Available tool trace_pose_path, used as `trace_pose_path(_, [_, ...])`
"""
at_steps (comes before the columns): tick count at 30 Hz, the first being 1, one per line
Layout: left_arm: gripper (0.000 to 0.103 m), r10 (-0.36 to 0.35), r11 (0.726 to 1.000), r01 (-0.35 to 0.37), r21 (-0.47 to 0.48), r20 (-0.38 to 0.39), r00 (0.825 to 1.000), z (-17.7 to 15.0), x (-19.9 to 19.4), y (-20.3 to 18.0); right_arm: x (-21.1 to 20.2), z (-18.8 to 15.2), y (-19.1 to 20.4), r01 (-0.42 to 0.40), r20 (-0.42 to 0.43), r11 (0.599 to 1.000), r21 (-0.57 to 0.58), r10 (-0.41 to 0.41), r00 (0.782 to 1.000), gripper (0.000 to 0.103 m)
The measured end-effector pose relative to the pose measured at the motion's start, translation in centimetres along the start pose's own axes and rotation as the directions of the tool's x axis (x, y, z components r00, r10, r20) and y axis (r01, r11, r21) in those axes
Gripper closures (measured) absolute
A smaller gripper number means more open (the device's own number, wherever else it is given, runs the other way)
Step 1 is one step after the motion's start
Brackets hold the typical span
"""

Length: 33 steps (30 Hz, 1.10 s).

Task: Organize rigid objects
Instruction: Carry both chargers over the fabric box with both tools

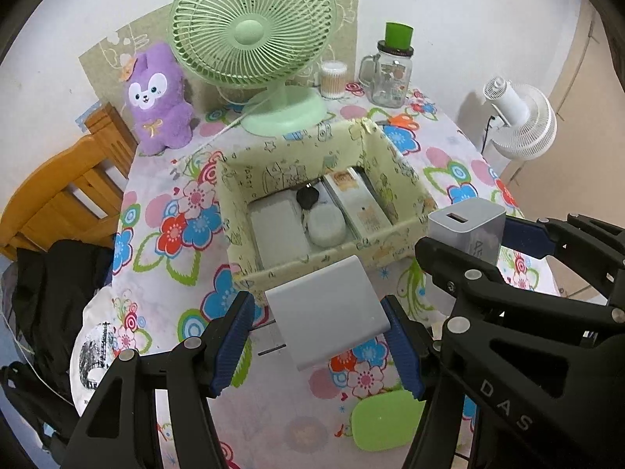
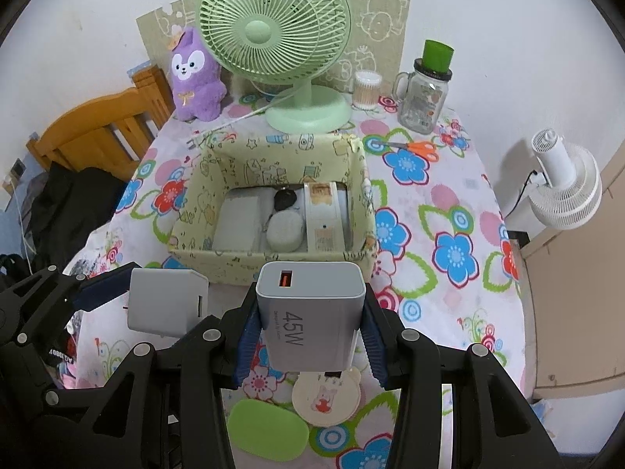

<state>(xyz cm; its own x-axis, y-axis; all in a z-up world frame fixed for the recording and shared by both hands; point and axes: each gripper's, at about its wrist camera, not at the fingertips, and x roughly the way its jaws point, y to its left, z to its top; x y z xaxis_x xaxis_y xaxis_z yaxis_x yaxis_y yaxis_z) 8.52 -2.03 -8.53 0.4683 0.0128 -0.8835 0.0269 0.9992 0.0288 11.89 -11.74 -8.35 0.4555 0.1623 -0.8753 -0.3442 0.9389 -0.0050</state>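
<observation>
Now the left gripper (image 1: 318, 336) holds a flat white charger block (image 1: 328, 312), and the right gripper (image 2: 310, 338) holds a grey 45W charger (image 2: 312, 312). Next, both probably go into the yellow paper box (image 2: 273, 264).

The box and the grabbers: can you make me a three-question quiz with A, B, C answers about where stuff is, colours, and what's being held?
1. Where is the box?
A in front of the green fan
B on the chair
C under the table

2. What colour are the scissors' handles?
A purple
B orange
C black

3. What does the right gripper hold?
A nothing
B a jar
C the 45W charger

A: the box sits below the fan's base. B: orange handles show. C: pads clamp its sides.
</observation>
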Motion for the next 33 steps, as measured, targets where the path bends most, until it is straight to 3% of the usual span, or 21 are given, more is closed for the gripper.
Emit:
trace_pose_path(12, [0.035,0.022,0.999,-0.021,-0.040,0.024,0.999,3.0,0.7,0.9,1.0,3.9,-0.5,-0.024,0.025,0.999,-0.027,0.024,0.999,0.053])
trace_pose_path(33, [0.035,0.050,0.995,-0.051,-0.090,-0.004,0.999,7.3,5.3,2.9,5.7,8.9,-1.1,-0.043,-0.007,0.997,-0.059,0.043,0.999,0.053])
